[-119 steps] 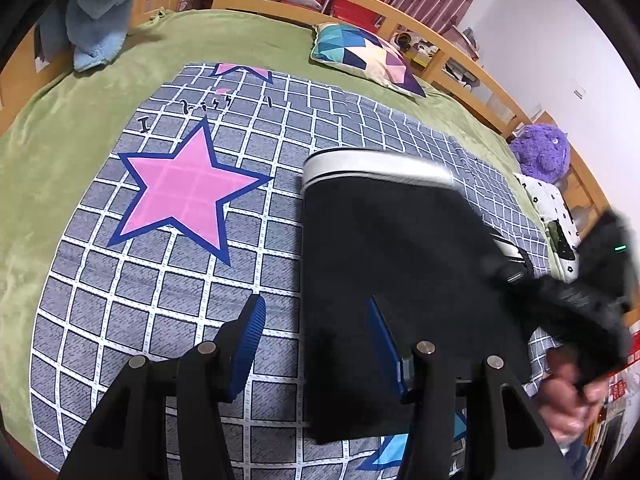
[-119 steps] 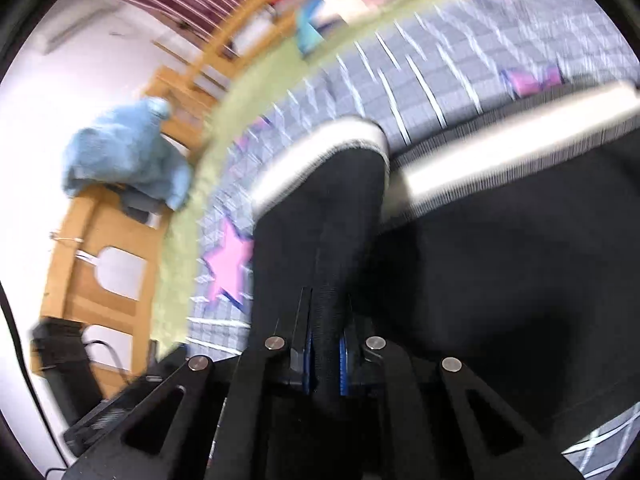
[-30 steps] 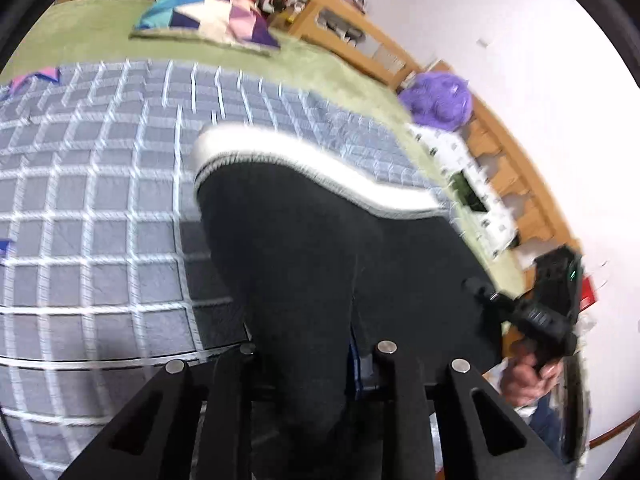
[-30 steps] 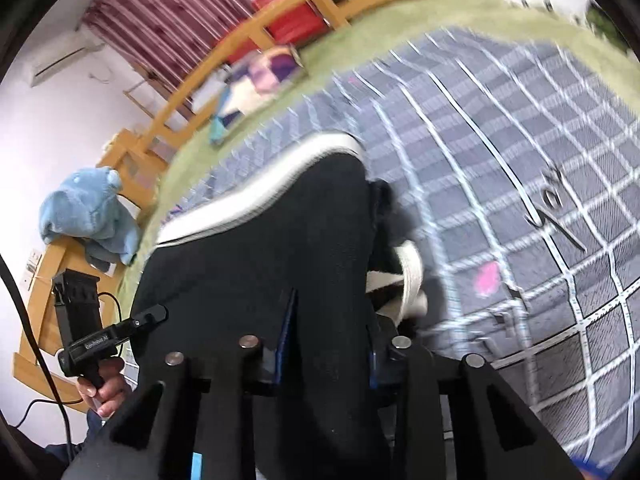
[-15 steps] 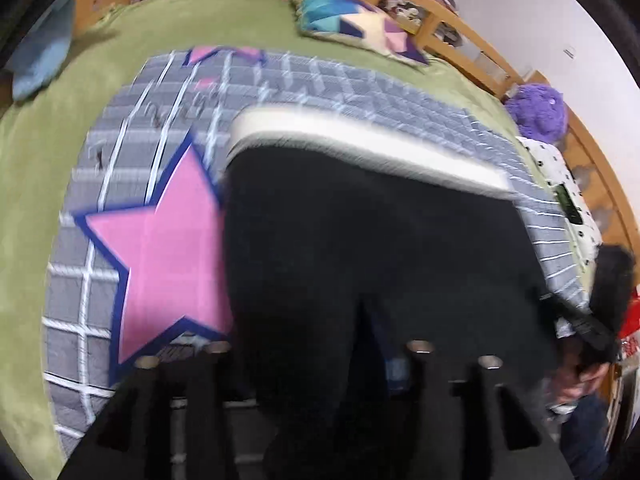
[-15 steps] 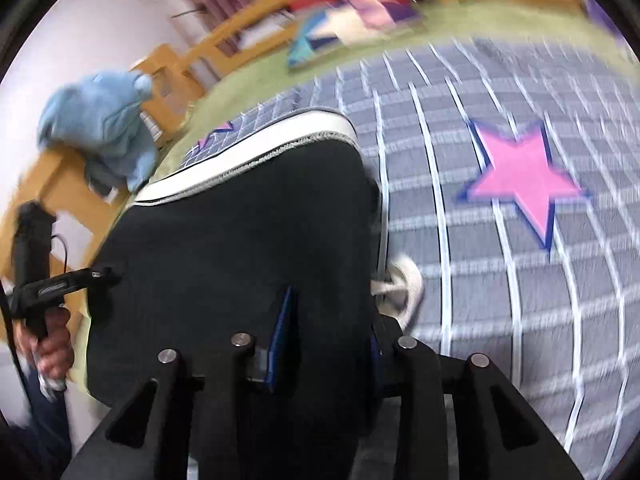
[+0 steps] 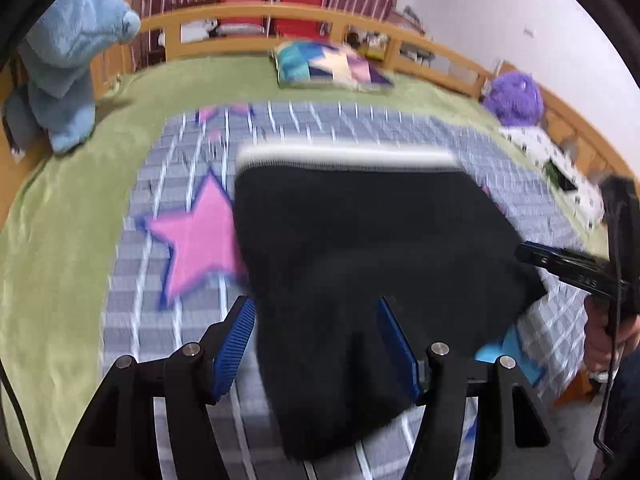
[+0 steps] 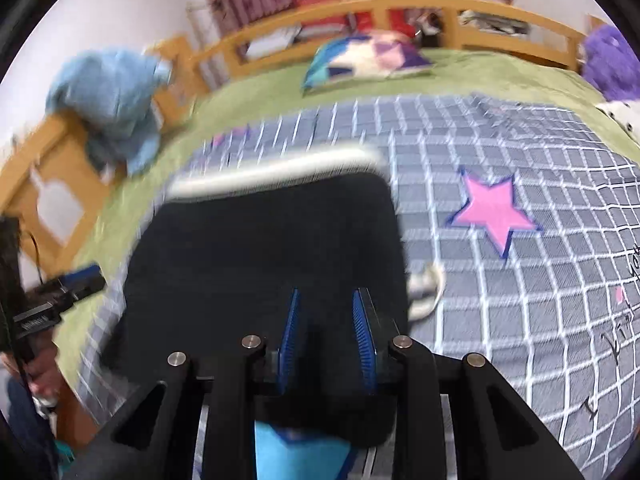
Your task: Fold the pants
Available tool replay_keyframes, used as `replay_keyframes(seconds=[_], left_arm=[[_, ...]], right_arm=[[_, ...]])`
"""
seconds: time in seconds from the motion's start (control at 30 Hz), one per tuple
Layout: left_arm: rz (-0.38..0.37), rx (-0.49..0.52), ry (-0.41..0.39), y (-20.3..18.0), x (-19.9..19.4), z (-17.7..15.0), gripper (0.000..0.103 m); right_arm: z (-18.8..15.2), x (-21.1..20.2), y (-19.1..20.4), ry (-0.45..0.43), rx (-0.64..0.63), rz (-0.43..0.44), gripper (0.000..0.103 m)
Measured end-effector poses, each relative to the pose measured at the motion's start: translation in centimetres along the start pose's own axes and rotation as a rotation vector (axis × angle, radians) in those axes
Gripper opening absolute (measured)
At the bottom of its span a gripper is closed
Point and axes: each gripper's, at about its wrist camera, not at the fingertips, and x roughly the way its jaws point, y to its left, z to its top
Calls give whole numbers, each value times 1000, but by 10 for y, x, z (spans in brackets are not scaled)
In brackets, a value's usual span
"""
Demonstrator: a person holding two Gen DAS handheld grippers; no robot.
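Note:
The black pants (image 7: 360,248) with a white waistband lie folded flat on the grey checked blanket (image 7: 192,320); they also show in the right wrist view (image 8: 260,248). My left gripper (image 7: 316,316) is open, its blue pads straddling the near left edge of the pants. My right gripper (image 8: 326,308) is partly open over the near edge of the pants, gripping nothing. A white drawstring (image 8: 426,294) pokes out at the pants' right side. The right gripper shows in the left wrist view (image 7: 560,264); the left gripper shows in the right wrist view (image 8: 56,292).
The blanket has pink stars (image 8: 492,212) and lies on a green bedspread (image 7: 52,232). A patterned pillow (image 7: 328,66), a blue plush (image 7: 64,64) and a purple plush (image 7: 514,98) sit by the wooden bed rail (image 7: 240,16).
Both grippers have let go of the pants and opened. The pants have dropped flat onto the blanket, and both grippers have drawn back a little.

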Motion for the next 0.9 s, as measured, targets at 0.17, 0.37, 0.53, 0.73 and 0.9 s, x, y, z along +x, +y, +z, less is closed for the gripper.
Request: replay_keyframes(seconds=[0.17, 0.37, 0.53, 0.73, 0.9], left_arm=[[-88, -108, 154, 15, 36, -46, 63], [-35, -20, 15, 17, 1, 9, 62], [-32, -39, -97, 12, 21, 81, 62], [-18, -32, -117, -1, 97, 134, 62], [54, -7, -79, 10, 146, 132, 61]], right_arm=[[-32, 21, 7, 94, -77, -78, 26], [1, -15, 4, 2, -105, 17, 26], [56, -5, -4, -145, -37, 95, 28], [100, 75, 9, -129, -81, 115, 33], [109, 126, -20, -63, -32, 53, 16]])
